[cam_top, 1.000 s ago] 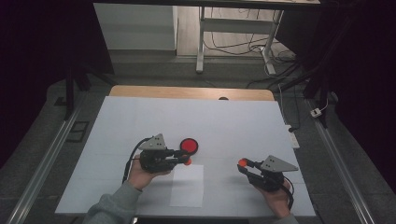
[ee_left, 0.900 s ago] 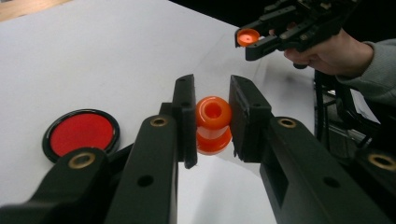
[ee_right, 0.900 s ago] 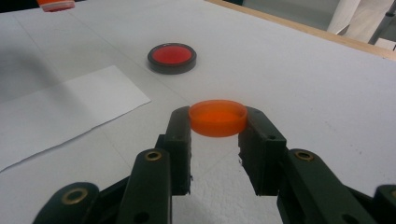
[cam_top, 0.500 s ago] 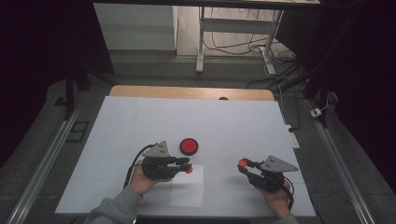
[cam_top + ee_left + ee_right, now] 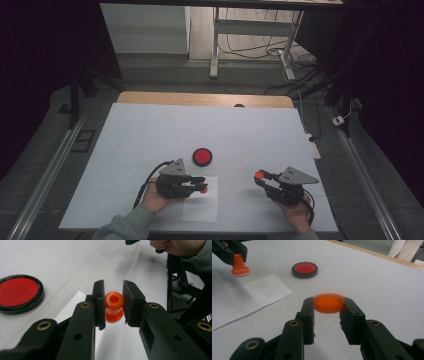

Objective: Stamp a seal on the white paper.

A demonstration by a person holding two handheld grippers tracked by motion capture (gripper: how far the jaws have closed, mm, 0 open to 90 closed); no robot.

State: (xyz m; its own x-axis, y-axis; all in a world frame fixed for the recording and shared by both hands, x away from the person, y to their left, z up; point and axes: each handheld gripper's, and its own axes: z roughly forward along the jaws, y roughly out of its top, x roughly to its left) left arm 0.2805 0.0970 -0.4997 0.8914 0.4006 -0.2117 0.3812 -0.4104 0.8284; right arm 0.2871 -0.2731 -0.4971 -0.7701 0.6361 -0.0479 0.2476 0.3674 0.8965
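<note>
Over the near edge of the white paper sheet (image 5: 201,202), the left gripper (image 5: 199,186) clamped an orange stamp (image 5: 114,306) by its neck, base down and touching or just above the sheet. Right of the sheet, the right gripper (image 5: 261,178) gripped the stamp's orange cap (image 5: 328,303). Beyond the sheet lay the red ink pad (image 5: 202,156). Pressing straight down, stamp kept upright, would likely print cleanly.

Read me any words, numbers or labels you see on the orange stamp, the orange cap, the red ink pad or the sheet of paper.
None: no readable text anywhere.
Orange stamp: plain.
Orange cap: plain.
Red ink pad: plain red face, black rim.
Sheet of paper: blank as far as it shows.
</note>
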